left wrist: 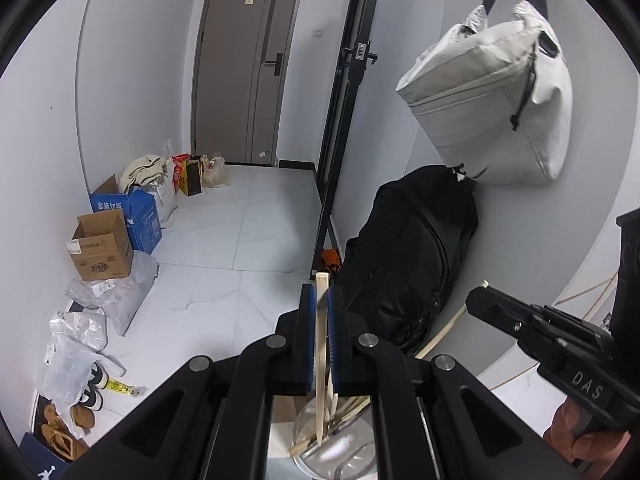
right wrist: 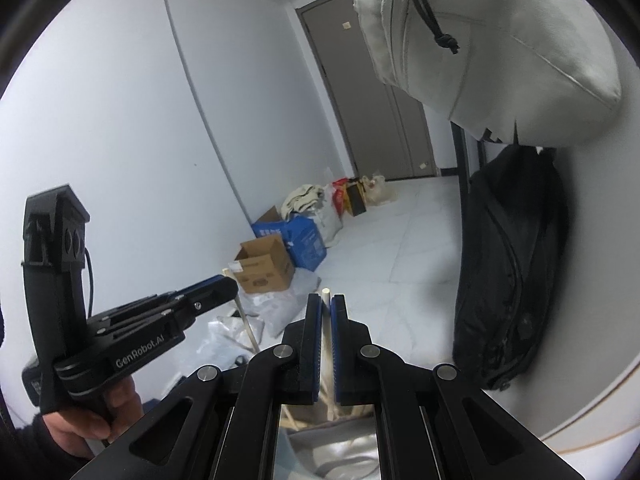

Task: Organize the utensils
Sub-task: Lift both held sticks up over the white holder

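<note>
In the left wrist view my left gripper [left wrist: 320, 298] is shut on a flat, pale wooden utensil [left wrist: 321, 280] that stands upright between the blue pads. Its lower end reaches down to a shiny metal bowl [left wrist: 344, 454] holding several wooden utensils. At the right, my right gripper [left wrist: 478, 296] pinches a thin wooden stick [left wrist: 444, 330] that slants down to the left. In the right wrist view my right gripper [right wrist: 326, 304] is shut on that round pale stick [right wrist: 326, 294], above the metal bowl [right wrist: 352, 452]. My left gripper [right wrist: 226, 282] is at the left with its wooden utensil [right wrist: 248, 324] hanging down.
A grey tote bag [left wrist: 492, 92] hangs on the right wall above a black backpack [left wrist: 408, 256]. Cardboard and blue boxes [left wrist: 104, 248], plastic bags and shoes line the left wall. A closed door [left wrist: 248, 64] ends the tiled hallway. A hand [right wrist: 92, 420] holds the left gripper's handle.
</note>
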{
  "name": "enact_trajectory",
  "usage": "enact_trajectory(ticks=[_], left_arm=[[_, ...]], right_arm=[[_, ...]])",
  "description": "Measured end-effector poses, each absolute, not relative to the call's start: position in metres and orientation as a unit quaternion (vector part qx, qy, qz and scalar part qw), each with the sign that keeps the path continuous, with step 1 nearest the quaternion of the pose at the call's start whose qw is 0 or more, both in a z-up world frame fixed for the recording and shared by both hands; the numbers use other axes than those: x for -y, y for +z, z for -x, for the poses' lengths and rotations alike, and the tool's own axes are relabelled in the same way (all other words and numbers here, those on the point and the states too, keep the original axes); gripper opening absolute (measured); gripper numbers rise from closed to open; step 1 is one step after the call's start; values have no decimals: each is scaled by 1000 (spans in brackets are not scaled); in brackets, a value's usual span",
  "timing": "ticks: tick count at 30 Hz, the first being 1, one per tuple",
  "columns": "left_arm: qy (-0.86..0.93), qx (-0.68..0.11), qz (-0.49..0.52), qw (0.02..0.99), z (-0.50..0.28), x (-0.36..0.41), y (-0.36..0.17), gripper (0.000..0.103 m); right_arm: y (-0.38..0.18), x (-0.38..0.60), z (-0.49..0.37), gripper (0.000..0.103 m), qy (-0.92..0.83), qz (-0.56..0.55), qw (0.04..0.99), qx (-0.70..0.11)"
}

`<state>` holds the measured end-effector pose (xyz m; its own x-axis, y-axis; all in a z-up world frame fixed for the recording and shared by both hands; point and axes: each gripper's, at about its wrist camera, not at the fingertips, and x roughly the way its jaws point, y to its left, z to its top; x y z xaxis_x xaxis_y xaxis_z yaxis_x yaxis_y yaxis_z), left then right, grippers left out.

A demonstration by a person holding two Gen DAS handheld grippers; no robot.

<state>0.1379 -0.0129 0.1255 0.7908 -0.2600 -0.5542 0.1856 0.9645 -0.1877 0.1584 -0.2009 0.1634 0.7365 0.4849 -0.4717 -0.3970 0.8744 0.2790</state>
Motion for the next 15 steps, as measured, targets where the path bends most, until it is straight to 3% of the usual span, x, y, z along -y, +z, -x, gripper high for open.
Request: enact_trajectory(ticks=[15], left_arm=[[-119,-310,69,941,-160,16,105,2]], right_arm=[[142,188,-185,4,240,-54,924,-292]])
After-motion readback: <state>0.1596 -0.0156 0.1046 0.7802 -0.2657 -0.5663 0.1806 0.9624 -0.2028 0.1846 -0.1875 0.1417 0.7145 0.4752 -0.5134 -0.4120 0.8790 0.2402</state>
